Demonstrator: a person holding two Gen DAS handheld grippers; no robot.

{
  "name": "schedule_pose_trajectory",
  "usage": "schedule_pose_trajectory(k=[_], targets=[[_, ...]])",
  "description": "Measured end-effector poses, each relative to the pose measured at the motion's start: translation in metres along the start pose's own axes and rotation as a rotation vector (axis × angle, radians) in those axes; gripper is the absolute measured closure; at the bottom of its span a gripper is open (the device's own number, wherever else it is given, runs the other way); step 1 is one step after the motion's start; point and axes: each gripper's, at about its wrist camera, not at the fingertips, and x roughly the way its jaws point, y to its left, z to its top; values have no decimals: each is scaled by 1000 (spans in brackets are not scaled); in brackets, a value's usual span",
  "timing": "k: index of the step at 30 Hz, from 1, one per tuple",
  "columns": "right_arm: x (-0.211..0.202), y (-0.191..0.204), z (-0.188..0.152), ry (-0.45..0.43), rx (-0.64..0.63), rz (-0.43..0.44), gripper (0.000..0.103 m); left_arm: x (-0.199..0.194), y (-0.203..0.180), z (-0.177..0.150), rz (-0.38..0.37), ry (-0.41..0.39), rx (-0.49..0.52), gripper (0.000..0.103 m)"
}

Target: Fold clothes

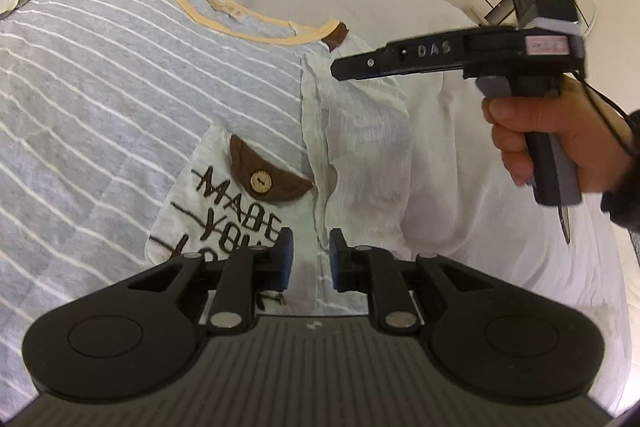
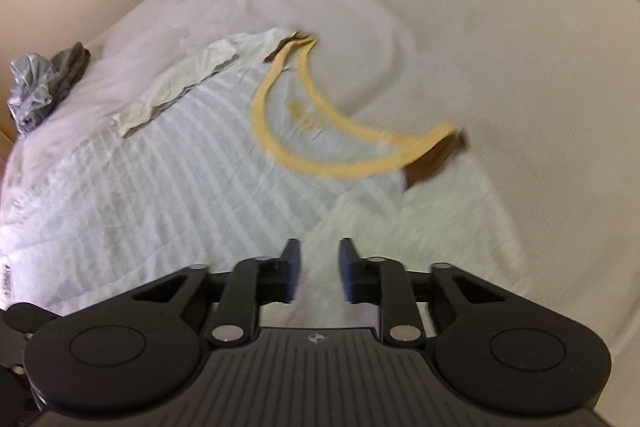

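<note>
Both hand-held grippers, left point(image 1: 311, 257) and right point(image 2: 319, 271), hang released; the shirt point(image 1: 120, 99) looks light and limp, so pinch its sleeve point(image 1: 360, 131) at three o'clock.

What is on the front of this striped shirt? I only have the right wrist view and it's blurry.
Observer: The shirt has a white chest pocket with a brown buttoned flap and dark lettering that starts "MADE YOU".
Operator: Where is the left gripper?
Observer: The left gripper is open above the pocket's edge, where the grey stripes meet the white side panel.
Operator: Can you see my right gripper from there?
Observer: Yes. The right gripper shows side-on over the white shoulder, just below the brown tab at the end of the yellow collar.
</note>
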Motion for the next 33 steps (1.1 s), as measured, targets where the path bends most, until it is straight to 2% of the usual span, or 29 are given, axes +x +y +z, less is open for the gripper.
schedule_pose_trajectory(k=[5,8,10,11,12,14,17,19,21,25,33], targets=[[16,-11,14,61,-203,-54,64,10,-8,10,-16,-14,52,88],[26,-17,18,91,-238,-34,64,16,-12,12,-26,-8,69,88],[31,-23,19,105,-217,-1,80,18,-15,11,-30,-3,78,88],[31,-25,20,106,-211,14,101,19,-15,11,-31,0,79,88],[31,-26,20,106,-204,29,102,20,-15,10,-33,2,77,88],[30,-28,21,92,-199,32,103,21,-14,8,-36,7,73,88],[26,-36,23,41,-149,-11,103,24,-14,5,-43,14,74,88],[28,-40,21,38,-118,-26,103,27,-14,4,-44,23,78,87],[27,-38,20,29,-122,-39,96,30,-13,3,-36,33,82,84],[9,-31,16,-31,-97,-65,94,32,-11,3,-21,47,82,83],[-22,-5,-38,-19,21,-20,93,33,-9,0,-10,62,76,83]])
